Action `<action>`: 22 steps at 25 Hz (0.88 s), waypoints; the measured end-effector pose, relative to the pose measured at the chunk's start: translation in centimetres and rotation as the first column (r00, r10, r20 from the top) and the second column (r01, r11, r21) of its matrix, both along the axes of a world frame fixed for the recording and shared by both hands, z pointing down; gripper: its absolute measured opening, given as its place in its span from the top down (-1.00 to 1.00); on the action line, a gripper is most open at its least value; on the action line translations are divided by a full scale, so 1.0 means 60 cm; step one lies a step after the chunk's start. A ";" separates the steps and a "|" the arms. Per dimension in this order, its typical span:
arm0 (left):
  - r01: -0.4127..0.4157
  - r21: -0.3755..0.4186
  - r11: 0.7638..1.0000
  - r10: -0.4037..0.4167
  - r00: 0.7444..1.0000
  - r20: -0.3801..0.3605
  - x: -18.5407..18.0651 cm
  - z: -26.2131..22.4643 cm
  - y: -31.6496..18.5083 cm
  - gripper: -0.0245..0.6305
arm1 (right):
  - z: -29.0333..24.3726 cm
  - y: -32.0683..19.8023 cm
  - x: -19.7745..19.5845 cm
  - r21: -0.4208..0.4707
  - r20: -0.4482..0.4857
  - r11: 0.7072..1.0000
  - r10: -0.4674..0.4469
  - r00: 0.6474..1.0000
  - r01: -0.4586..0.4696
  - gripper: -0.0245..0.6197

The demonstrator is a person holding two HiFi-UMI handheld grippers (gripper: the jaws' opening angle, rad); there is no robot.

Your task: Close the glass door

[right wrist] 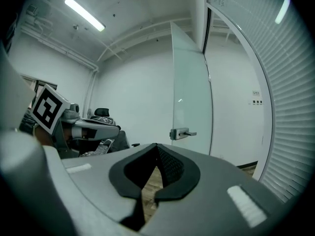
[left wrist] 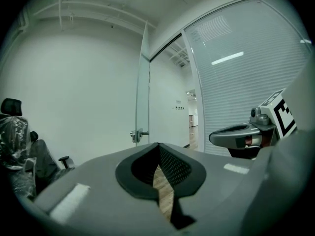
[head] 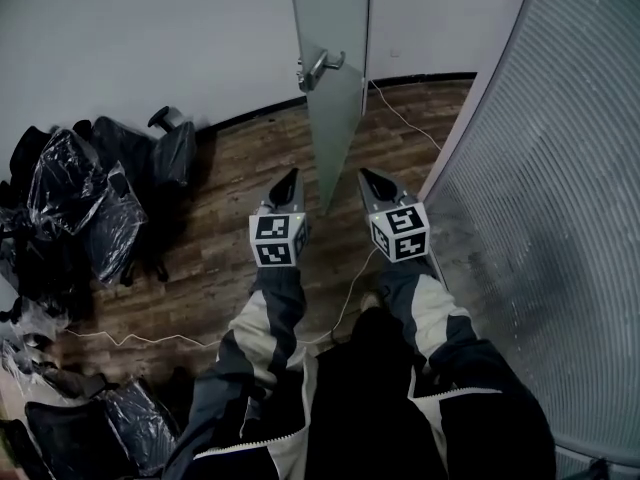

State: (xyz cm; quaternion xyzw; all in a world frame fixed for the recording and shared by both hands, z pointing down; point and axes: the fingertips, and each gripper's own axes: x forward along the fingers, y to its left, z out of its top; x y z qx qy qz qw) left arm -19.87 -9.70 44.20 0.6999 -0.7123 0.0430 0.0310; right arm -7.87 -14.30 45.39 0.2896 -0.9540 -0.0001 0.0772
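Note:
The frosted glass door [head: 335, 78] stands ajar ahead of me, edge-on, with a metal lever handle [head: 320, 68] on its left face. My left gripper [head: 289, 176] and right gripper [head: 367, 175] point at it side by side, one on each side of its lower edge and short of touching it. Both are shut with nothing between the jaws. The left gripper view has the door [left wrist: 142, 92] and handle [left wrist: 137, 134] beyond the closed left gripper [left wrist: 157, 145], with the right gripper [left wrist: 236, 135] alongside. Seen from the right gripper [right wrist: 156, 145], the door [right wrist: 189, 92] and handle [right wrist: 181, 133] stand ahead.
A curved ribbed glass wall [head: 560, 218] runs down the right side. Office chairs wrapped in plastic [head: 90, 208] crowd the left. A thin white cable [head: 345, 303] trails over the wooden floor [head: 240, 178]. A white wall [head: 150, 38] lies behind the door.

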 end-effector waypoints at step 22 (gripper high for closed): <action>0.100 -0.070 0.992 -0.099 0.995 0.021 -0.191 0.041 -0.320 0.92 | 0.042 -0.369 -0.204 -0.011 -0.038 0.994 -0.106 0.994 0.106 0.90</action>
